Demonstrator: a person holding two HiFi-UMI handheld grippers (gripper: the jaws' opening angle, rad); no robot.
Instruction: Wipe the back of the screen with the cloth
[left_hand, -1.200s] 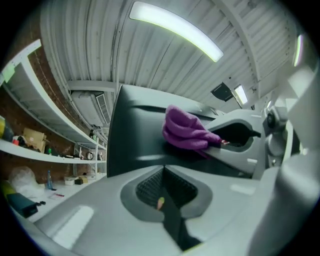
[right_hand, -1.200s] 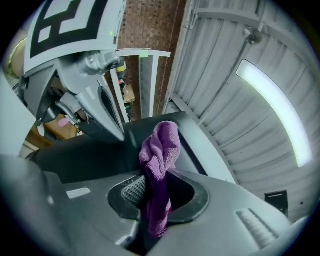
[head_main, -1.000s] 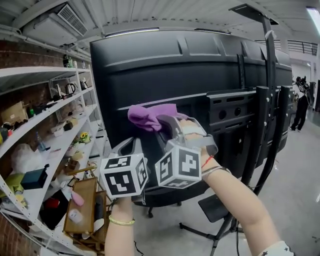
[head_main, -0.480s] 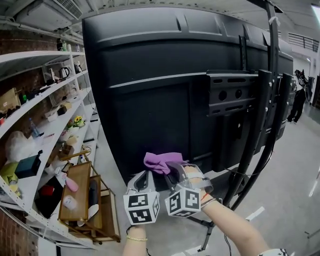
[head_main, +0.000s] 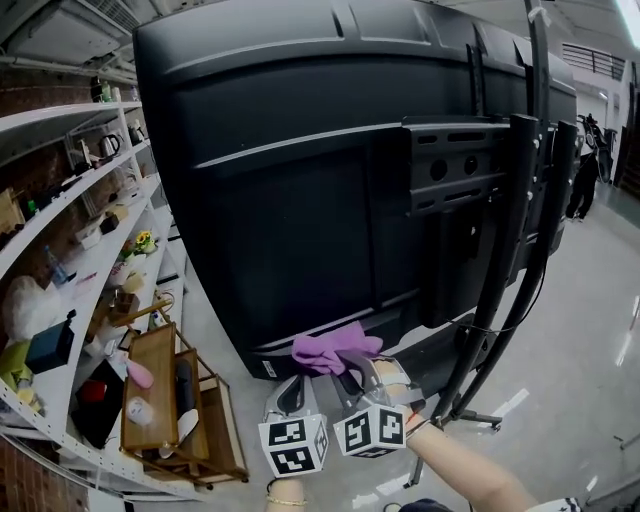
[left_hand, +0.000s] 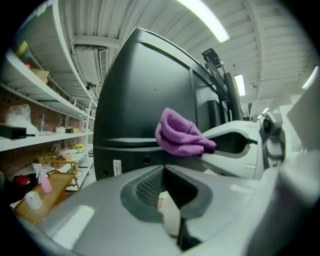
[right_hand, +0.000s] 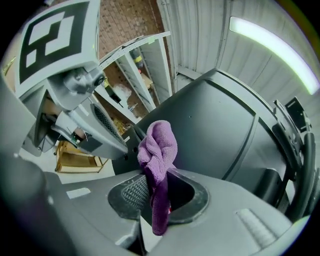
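Right gripper (head_main: 347, 372) low, forearm in from bottom right, jaws pointing up and clamped on the purple cloth (head_main: 335, 350). Cloth bunched, long axis along the jaws, top end at the screen (head_main: 300, 180) back's lower edge. Left gripper (head_main: 290, 397) just beside, jaws together, empty.

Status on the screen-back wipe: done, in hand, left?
Done: one stroke, from mid-panel a second ago down to the bottom. In hand: right gripper shut on the purple cloth at the screen lower edge. Left: other areas; the pictures don't show what's clean.
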